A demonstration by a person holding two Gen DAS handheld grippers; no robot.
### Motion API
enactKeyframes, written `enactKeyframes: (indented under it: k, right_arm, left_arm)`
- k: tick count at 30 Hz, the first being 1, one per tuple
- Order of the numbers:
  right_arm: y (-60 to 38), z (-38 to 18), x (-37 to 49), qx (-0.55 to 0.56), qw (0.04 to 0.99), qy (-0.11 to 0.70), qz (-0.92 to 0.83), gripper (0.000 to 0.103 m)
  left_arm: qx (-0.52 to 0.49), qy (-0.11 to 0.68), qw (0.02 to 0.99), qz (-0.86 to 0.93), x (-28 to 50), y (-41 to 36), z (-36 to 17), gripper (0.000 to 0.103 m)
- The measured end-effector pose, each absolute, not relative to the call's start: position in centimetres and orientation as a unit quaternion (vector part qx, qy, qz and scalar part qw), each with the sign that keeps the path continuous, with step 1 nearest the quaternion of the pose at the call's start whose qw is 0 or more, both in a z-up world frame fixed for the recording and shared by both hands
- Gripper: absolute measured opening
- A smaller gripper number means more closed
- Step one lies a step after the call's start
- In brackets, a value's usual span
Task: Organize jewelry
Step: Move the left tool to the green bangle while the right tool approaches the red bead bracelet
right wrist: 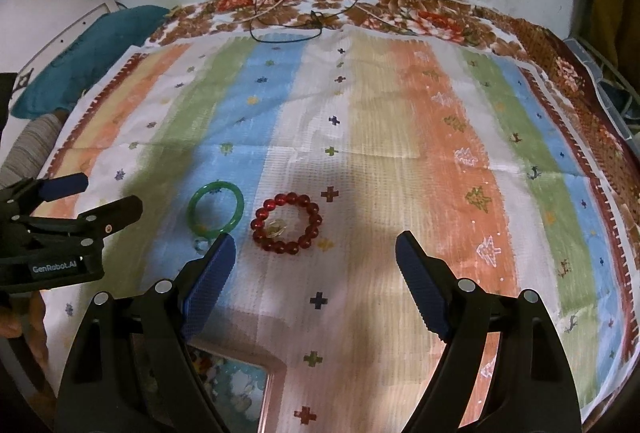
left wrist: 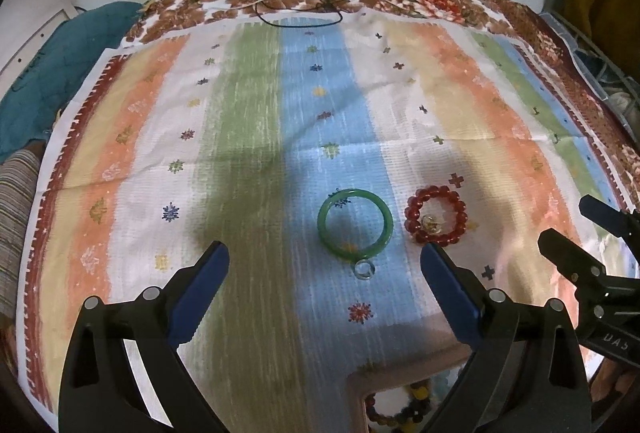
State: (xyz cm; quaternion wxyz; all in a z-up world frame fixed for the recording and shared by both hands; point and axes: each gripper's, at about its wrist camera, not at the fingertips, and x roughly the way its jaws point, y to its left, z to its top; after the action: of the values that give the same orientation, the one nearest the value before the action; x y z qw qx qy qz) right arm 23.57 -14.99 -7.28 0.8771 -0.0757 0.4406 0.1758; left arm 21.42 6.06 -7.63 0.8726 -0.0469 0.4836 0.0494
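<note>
Lying loose on the striped cloth are three pieces not yet put away: a green bangle, a red beaded bracelet just to its right with a small clear charm inside its loop, and a small clear ring touching the bangle's near edge. At the near edge of the scene sits a pink-rimmed tray that already holds several beaded pieces, so the sorting looks partly done, with these three left to collect. The left gripper hangs spread wide above the bangle, grasping nothing. The right gripper is likewise released, its blue pads apart, with the red bracelet just beyond them and nothing between the pads.
</note>
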Motion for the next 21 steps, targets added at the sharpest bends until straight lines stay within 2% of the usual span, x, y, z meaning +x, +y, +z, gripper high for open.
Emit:
enactKeyframes:
  k: [21]
  right_arm:
    - [-14.2,-11.5,27.9,-0.078,0.856,0.487,0.158,0.082]
  left_arm:
    - [-0.062,0.519,0.851,0.049,24.6,7.2,-11.5,0.094]
